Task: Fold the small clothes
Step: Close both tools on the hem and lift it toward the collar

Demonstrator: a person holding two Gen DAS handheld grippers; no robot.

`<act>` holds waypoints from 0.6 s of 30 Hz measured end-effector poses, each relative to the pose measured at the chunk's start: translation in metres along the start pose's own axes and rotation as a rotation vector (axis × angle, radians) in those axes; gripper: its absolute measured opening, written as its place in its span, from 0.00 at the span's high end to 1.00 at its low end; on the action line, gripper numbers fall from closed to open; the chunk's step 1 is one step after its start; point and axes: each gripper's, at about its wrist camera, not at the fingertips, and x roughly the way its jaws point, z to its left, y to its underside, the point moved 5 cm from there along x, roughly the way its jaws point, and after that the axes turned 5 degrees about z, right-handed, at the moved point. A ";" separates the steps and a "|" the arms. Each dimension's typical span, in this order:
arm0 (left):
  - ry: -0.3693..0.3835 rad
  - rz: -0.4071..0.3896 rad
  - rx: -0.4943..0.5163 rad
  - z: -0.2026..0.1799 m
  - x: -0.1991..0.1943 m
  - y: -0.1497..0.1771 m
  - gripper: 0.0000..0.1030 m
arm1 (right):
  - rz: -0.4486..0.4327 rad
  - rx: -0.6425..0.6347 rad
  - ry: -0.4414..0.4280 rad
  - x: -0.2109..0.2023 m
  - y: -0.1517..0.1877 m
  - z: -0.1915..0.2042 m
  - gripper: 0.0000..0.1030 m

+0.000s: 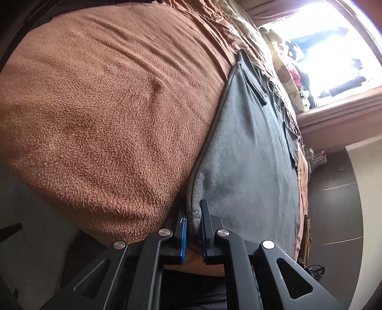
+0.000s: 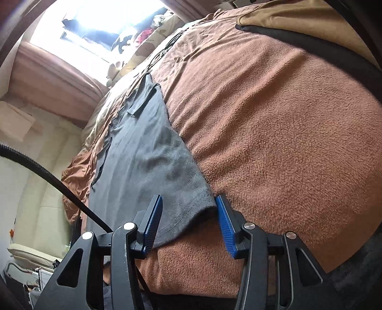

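A dark grey T-shirt (image 1: 250, 147) lies flat on a brown fleece blanket (image 1: 107, 107) that covers a bed. In the left wrist view my left gripper (image 1: 193, 209) is shut on the shirt's near corner, and the hem bunches up between the blue pads. The same grey T-shirt (image 2: 143, 147) runs away from me in the right wrist view. My right gripper (image 2: 188, 202) stands open there, astride the other near corner. One blue pad rests over the cloth and the other sits just beside its edge on the blanket (image 2: 274, 131). Neither pad presses on the shirt.
Printed pillows (image 1: 286, 78) and a bright window (image 2: 100, 21) are at the bed's far end. A black cable (image 2: 47, 171) crosses the left of the right wrist view. A tan cloth with a dark strap (image 2: 298, 21) lies at the blanket's far right. Dark floor tiles (image 1: 334, 202) border the bed.
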 end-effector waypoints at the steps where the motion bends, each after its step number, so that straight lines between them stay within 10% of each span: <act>1: 0.002 -0.004 -0.003 0.001 -0.001 0.000 0.91 | 0.011 0.001 -0.002 0.005 -0.001 0.000 0.57; 6: 0.005 -0.012 -0.005 0.002 -0.001 0.000 0.91 | 0.022 -0.001 -0.014 0.016 -0.007 0.007 0.57; 10: 0.016 -0.022 -0.004 0.001 -0.003 0.001 0.92 | 0.038 0.040 -0.017 0.019 -0.006 0.006 0.98; 18: 0.107 -0.067 -0.020 0.003 -0.025 -0.001 0.93 | -0.052 0.048 -0.120 -0.020 0.000 0.029 1.00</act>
